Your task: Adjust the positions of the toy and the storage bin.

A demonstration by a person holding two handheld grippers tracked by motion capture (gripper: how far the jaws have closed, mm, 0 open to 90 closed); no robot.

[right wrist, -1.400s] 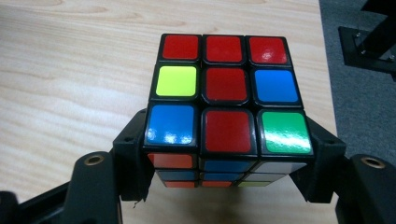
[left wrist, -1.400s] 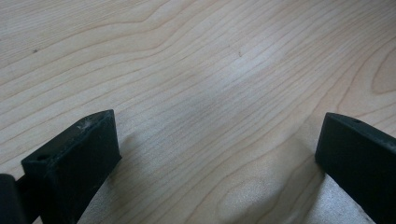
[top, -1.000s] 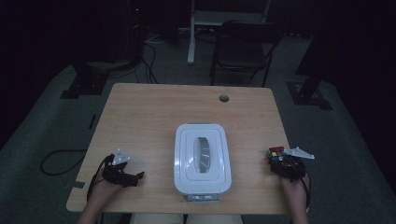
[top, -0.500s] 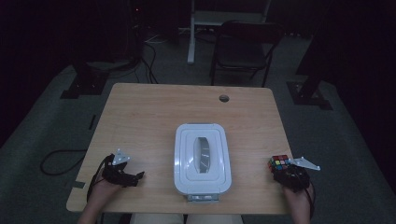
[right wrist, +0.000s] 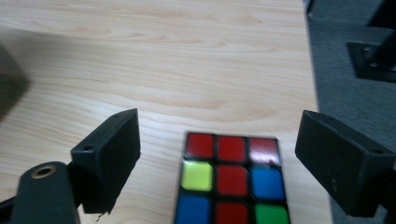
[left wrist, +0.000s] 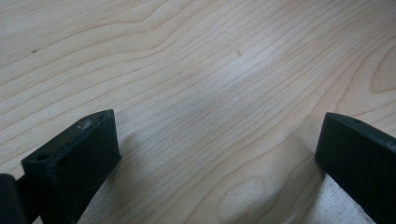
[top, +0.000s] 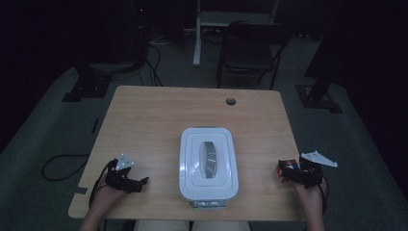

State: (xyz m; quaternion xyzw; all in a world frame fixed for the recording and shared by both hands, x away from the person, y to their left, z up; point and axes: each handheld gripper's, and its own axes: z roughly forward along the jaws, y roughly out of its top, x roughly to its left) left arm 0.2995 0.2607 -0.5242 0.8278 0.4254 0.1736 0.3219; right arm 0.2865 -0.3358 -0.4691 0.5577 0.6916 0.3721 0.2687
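1. No brand, label or writing can be read anywhere; the only markings are the coloured squares of the puzzle cube (right wrist: pixel 232 181) — red, yellow, blue and green in the right gripper view.
2. The cube lies on the wooden table (top: pixel 159 115) near its right edge, at the lower right of the high view (top: pixel 287 169). In the right gripper view it sits low in the frame, between the two black jaws and clear of both.
3. The right gripper (right wrist: pixel 217 154) has just been opening: its jaws stand wide apart with the cube between them, the pads not pressing on it. In the high view it sits at the lower right of the table, in the person's hand (top: pixel 312 197).
4. The left gripper (left wrist: pixel 215 144) has its jaws spread wide too, with bare wood grain between them. In the high view it rests at the lower left of the table (top: pixel 126 177).
5. A white lidded container (top: pixel 208 162) stands in the lower middle of the table, well apart from both grippers.
6. The tabletop is pale wood with a round cable hole (top: pixel 231 101) near its far edge; its upper half is bare.
7. The room is dark — grey floor, a black chair (top: pixel 252 48) beyond the far edge, and cables (top: pixel 60 161) on the floor at the left.
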